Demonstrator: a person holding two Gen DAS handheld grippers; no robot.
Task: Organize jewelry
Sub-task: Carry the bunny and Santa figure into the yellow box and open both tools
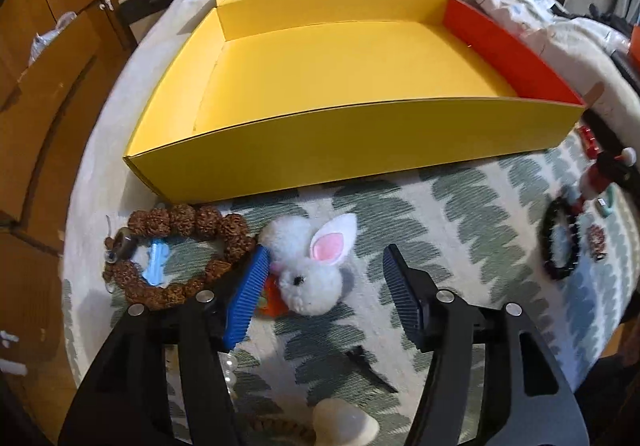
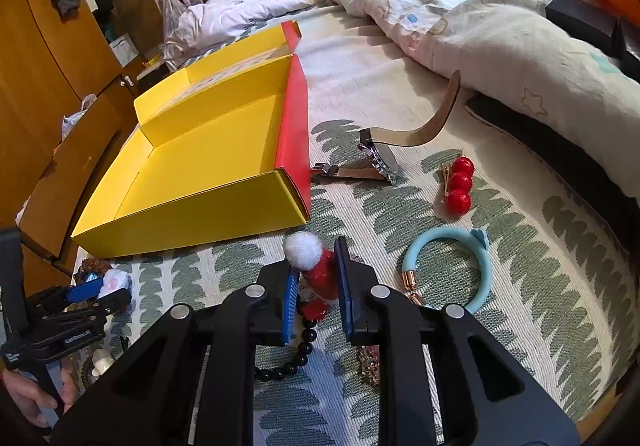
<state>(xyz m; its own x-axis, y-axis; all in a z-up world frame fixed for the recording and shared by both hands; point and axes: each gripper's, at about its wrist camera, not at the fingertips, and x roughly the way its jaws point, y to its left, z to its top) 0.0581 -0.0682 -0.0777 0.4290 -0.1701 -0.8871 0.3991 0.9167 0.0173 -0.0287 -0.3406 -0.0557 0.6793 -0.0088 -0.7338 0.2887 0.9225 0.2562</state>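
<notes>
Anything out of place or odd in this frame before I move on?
The watch lies tipped on its edge beside the yellow box, one strap curling up off the bedspread. The box holds nothing, and the jewelry lies scattered on the bed.

You see a yellow box (image 1: pixel 304 70) with one red-orange wall, resting on a cream bedspread (image 2: pixel 520 246) patterned with rows of green leaf shapes. The bunny pompom (image 1: pixel 310 266) is white with pink inside its ear, beside a brown beaded bracelet (image 1: pixel 188 246) ringing a pale blue clip (image 1: pixel 155 260). Your fingers (image 1: pixel 248 296) carry ribbed blue pads on black arms. Elsewhere lie three glossy red berries (image 2: pixel 459 186), a light blue bangle (image 2: pixel 452 266) with gold ends, a red ornament with a white pompom (image 2: pixel 316 262), and black beads (image 2: pixel 298 354).
</notes>
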